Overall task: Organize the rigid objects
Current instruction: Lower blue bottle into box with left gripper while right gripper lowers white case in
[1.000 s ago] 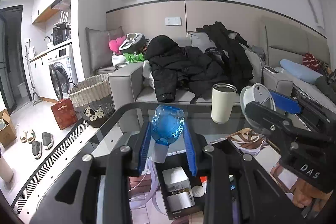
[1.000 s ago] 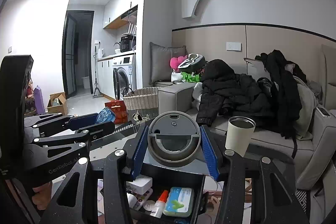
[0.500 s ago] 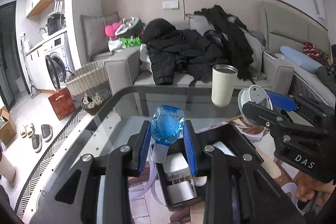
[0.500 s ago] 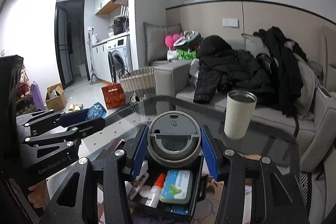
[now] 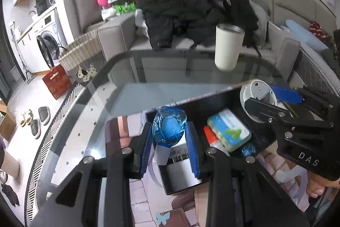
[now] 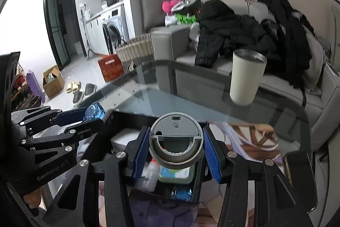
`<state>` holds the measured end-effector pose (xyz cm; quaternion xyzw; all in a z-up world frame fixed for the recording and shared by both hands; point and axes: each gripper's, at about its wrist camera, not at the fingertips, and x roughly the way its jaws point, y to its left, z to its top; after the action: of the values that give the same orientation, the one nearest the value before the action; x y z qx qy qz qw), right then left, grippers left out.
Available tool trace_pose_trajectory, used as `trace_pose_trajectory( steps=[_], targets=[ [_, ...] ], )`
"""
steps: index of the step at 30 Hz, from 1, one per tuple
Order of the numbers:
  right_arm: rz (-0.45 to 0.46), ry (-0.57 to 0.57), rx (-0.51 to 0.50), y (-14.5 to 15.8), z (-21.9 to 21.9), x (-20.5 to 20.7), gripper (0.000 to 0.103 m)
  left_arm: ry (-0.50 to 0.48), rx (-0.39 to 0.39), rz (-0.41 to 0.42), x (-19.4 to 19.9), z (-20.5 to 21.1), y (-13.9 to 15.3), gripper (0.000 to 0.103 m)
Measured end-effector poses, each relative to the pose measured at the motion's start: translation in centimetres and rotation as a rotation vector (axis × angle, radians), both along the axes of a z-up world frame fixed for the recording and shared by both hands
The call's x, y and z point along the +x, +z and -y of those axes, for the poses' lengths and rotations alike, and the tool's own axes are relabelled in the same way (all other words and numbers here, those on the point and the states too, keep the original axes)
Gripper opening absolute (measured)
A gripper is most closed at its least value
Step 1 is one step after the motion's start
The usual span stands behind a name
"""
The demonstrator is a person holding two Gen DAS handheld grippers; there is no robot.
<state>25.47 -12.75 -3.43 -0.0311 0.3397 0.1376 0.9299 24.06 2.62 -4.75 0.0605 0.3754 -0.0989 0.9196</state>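
Over the black organizer box (image 5: 214, 105) near the counter's (image 5: 110, 112) front edge, both grippers had tipped downward and sunk closer within the last second, likely to drop their loads in. The left gripper (image 5: 170, 138) clenched a blue faceted bottle (image 5: 169, 129); the right gripper (image 6: 176, 150) grasped a round grey lid (image 6: 176, 142). A teal tin (image 5: 228, 130) and red-capped tube (image 5: 213, 139) already crowded the compartments, while the cream tumbler (image 6: 246, 78) stood well apart near the far edge.

Black jackets (image 5: 187, 14) lie on the far grey sofa (image 5: 119, 35), and a washing machine (image 5: 46, 44) stands at far left.
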Motion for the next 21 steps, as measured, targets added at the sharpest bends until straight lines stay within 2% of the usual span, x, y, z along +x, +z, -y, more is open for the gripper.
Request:
trace_pose_trajectory(
  steps=[9, 14, 21],
  targets=[
    [-0.099, 0.041, -0.034, -2.2, -1.0, 0.5, 0.05, -0.028, 0.023, -0.125, 0.7, 0.5, -2.0, 0.03],
    [-0.181, 0.054, -0.031, -3.7, -1.3, 0.9, 0.05, -0.044, 0.036, -0.153, 0.8, 1.0, -2.7, 0.03],
    [-0.191, 0.069, -0.042, -3.9, -1.7, 0.6, 0.05, -0.048, 0.029, -0.169, 0.9, 1.2, -3.1, 0.03]
  ],
)
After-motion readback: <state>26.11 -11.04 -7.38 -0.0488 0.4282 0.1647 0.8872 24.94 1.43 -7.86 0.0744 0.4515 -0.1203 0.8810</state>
